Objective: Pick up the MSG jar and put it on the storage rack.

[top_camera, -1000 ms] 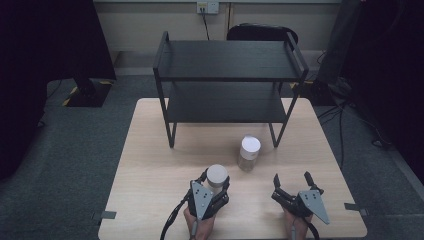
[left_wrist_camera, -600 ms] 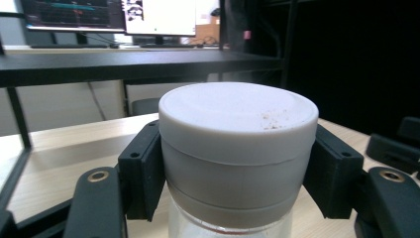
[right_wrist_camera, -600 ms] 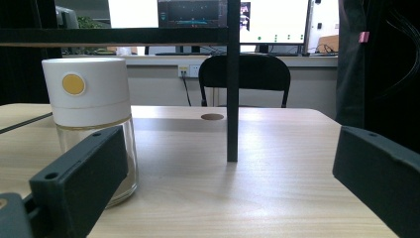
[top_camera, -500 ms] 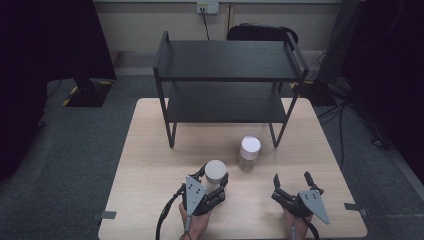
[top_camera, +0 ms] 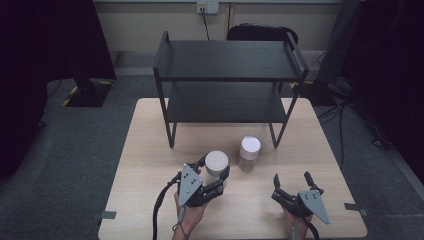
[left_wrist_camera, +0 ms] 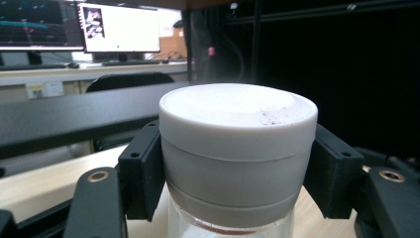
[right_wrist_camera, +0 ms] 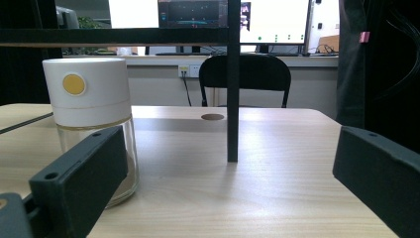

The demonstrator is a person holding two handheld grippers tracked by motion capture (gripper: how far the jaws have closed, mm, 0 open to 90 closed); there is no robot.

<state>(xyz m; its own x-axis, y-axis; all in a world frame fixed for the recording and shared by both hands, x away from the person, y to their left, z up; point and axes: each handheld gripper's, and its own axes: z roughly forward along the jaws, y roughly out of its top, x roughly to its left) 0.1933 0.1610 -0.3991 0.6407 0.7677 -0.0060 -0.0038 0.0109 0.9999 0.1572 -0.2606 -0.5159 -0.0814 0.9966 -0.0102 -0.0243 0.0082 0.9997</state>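
Wooden table (top_camera: pixel 150 150) | left tool (top_camera: pixel 212 172) clamped on white-lidded jar (top_camera: pixel 216 162) | right tool (top_camera: pixel 291 181) apart

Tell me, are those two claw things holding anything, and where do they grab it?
The left gripper holds a glass jar by the sides of its white lid. The right gripper is open and holds nothing; a second jar stands apart on the table.

Lab, monitors (right_wrist_camera: pixel 277 20), dark curtains (top_camera: pixel 45 45), carpet (top_camera: pixel 75 150)
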